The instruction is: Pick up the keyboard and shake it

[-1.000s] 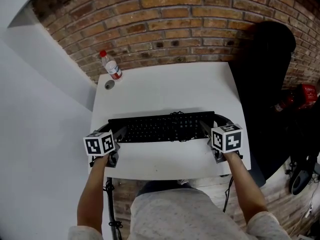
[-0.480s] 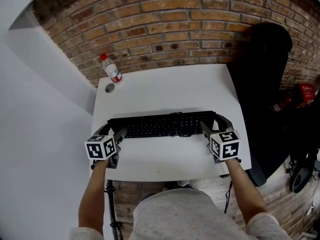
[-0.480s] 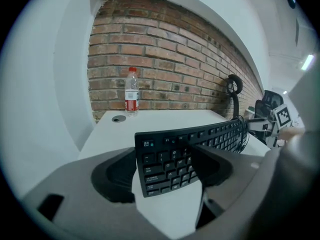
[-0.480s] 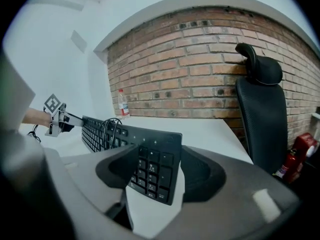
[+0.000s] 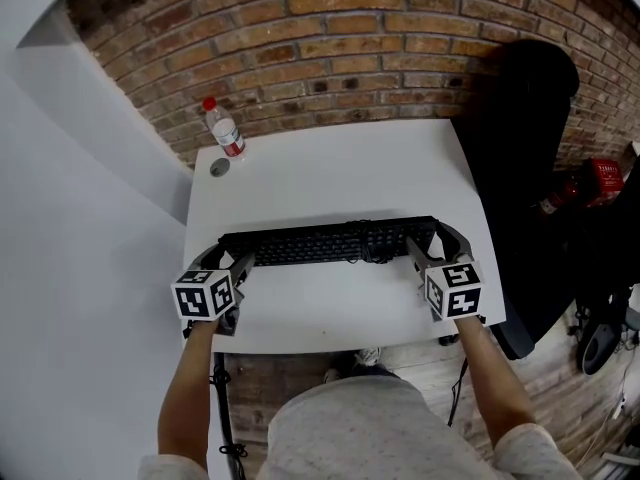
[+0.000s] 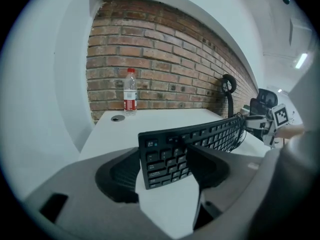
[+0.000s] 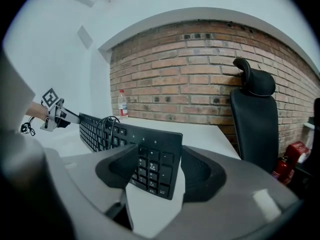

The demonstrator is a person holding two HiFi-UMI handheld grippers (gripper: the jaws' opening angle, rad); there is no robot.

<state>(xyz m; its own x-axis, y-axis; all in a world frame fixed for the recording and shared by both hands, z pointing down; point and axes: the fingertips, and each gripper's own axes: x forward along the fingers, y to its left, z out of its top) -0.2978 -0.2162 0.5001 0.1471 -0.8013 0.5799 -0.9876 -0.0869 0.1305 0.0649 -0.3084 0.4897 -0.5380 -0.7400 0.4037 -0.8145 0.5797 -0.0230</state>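
Now the keyboard [image 5: 330, 241] hangs tilted just above the bench [image 5: 330, 178], its ends clamped in the left gripper [image 5: 235, 252], whose jaws just closed further, and the right gripper [image 5: 428, 238]; hard shaking could slip one end free.

One pad of the right gripper [image 7: 159, 176] covers some end keys of the keyboard [image 7: 150, 149]. The other jaw hides the chair's [image 7: 255, 129] base. Far beyond the jaws, the bottle [image 7: 122, 104] label is unreadable.

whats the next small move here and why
Probably raise both ends together, clear of the table, before shaking: the left gripper, its jaws having just been closing, and the right gripper each seem to clamp an end of the keyboard, which is tilted but low.
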